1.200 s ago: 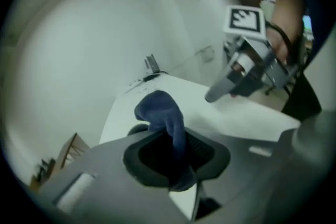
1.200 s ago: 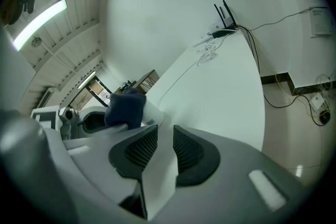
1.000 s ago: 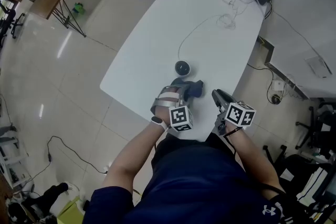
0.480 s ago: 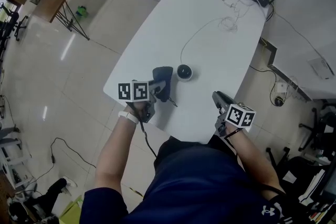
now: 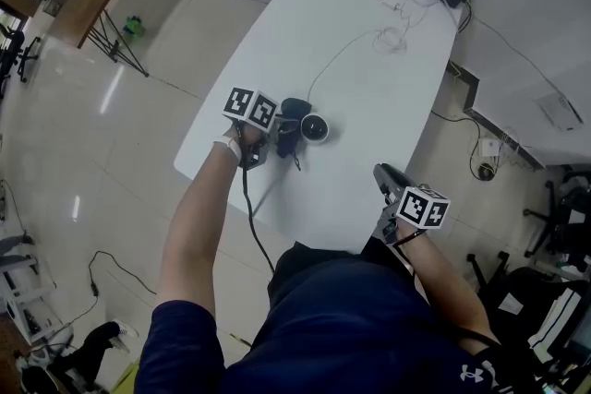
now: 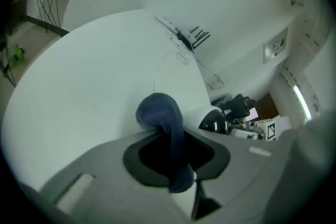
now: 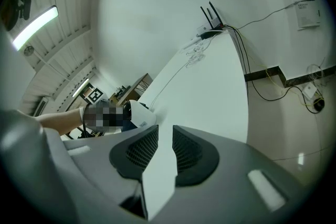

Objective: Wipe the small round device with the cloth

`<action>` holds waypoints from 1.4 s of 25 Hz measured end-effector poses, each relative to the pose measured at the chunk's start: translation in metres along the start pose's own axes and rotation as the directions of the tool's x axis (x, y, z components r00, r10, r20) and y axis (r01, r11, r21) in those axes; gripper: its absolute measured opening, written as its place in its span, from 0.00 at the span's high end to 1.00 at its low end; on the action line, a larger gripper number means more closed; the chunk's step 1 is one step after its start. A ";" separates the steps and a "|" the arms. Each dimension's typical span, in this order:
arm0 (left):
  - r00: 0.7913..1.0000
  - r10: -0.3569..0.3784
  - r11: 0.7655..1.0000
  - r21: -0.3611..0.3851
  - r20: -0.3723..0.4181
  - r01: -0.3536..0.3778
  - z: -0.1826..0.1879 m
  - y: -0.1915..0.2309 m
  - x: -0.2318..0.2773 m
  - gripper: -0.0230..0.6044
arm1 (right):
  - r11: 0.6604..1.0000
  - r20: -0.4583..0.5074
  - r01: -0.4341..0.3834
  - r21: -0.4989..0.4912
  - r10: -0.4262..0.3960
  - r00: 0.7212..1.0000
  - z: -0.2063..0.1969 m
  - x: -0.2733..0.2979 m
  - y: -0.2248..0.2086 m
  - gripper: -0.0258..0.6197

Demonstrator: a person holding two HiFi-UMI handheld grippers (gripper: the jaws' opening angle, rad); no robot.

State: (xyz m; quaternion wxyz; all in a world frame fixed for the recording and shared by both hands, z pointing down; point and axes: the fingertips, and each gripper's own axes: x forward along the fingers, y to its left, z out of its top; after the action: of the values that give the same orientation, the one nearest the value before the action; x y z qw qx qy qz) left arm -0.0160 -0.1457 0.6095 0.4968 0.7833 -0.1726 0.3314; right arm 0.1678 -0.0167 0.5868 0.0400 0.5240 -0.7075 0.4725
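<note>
Now | left tool (image 5: 280, 139) clenched on cloth (image 5: 292, 115) beside small round device (image 5: 315, 128) | right tool (image 5: 384, 173) slightly apart, empty

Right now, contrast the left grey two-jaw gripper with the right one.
The left gripper is shut on the dark blue cloth beside the small round device; the right gripper holds nothing, jaws apart. The left reaches over the white table; the right sits at its near edge. Both carry marker cubes.
</note>
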 end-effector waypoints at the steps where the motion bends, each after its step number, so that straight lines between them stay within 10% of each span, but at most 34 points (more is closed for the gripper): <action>1: 1.000 -0.022 1.000 0.015 0.006 0.022 0.004 -0.004 -0.002 0.85 | 1.000 0.002 0.000 0.007 0.000 1.000 -0.001 -0.001 -0.001 0.82; 6: 0.996 -0.073 0.971 0.233 0.054 0.058 0.026 -0.038 -0.036 0.85 | 0.999 0.017 -0.003 0.049 0.002 1.000 -0.001 -0.001 -0.010 0.82; 8: 0.999 0.031 0.886 0.461 0.037 -0.045 0.028 -0.057 -0.053 0.85 | 0.998 0.027 -0.006 0.065 0.004 1.000 0.001 -0.001 -0.014 0.82; 12: 0.960 0.273 0.521 0.831 0.055 -0.196 0.006 -0.087 -0.049 0.85 | 0.997 0.032 -0.011 0.078 0.008 0.999 0.001 0.002 -0.018 0.83; 16: 0.871 0.436 0.068 0.957 0.225 -0.281 -0.027 -0.103 -0.023 0.85 | 0.997 0.029 -0.023 0.072 0.021 0.999 0.000 0.006 -0.017 0.83; 18: 0.847 0.446 -0.068 0.955 0.289 -0.290 -0.048 -0.107 -0.007 0.85 | 0.997 0.025 -0.031 0.064 0.029 0.999 0.000 0.008 -0.015 0.83; 19: 0.846 0.447 -0.081 0.955 0.291 -0.285 -0.060 -0.106 0.002 0.85 | 0.997 0.023 -0.032 0.063 0.031 0.999 0.000 0.009 -0.015 0.83; 21: 0.857 0.454 0.010 0.960 0.244 -0.278 -0.082 -0.099 0.018 0.85 | 0.998 0.018 -0.033 0.061 0.032 0.999 -0.001 0.010 -0.015 0.83; 22: 0.873 0.444 0.124 0.951 0.203 -0.284 -0.089 -0.097 0.022 0.86 | 0.998 0.015 -0.036 0.055 0.035 0.999 -0.001 0.010 -0.013 0.83; 26: 0.981 0.174 0.779 0.598 0.085 -0.190 -0.086 -0.124 0.011 0.86 | 0.996 0.013 -0.090 -0.008 0.090 0.996 0.008 0.009 0.001 0.83; 28: 0.997 0.000 0.948 0.317 0.077 -0.025 -0.082 -0.144 0.001 0.86 | 0.987 0.025 -0.163 -0.014 0.163 0.986 0.018 0.006 0.010 0.83; 30: 0.983 -0.145 0.985 0.112 0.114 0.132 -0.076 -0.156 -0.005 0.86 | 0.959 0.032 -0.282 0.020 0.282 0.959 0.027 0.002 0.023 0.83; 32: 0.944 -0.262 0.964 0.020 0.199 0.264 -0.067 -0.165 -0.012 0.86 | 0.897 0.028 -0.430 0.098 0.430 0.903 0.034 -0.002 0.040 0.79; 35: 0.859 -0.392 0.913 0.020 0.330 0.408 -0.056 -0.183 -0.028 0.86 | 0.716 0.024 -0.648 0.259 0.666 0.746 0.036 -0.017 0.076 0.62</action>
State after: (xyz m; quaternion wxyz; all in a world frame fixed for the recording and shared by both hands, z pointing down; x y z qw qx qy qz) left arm 0.0546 -0.0157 0.4848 0.5386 0.8332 -0.0944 0.0823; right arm 0.1322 -0.0296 0.5099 -0.1719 0.2225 -0.7798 0.5593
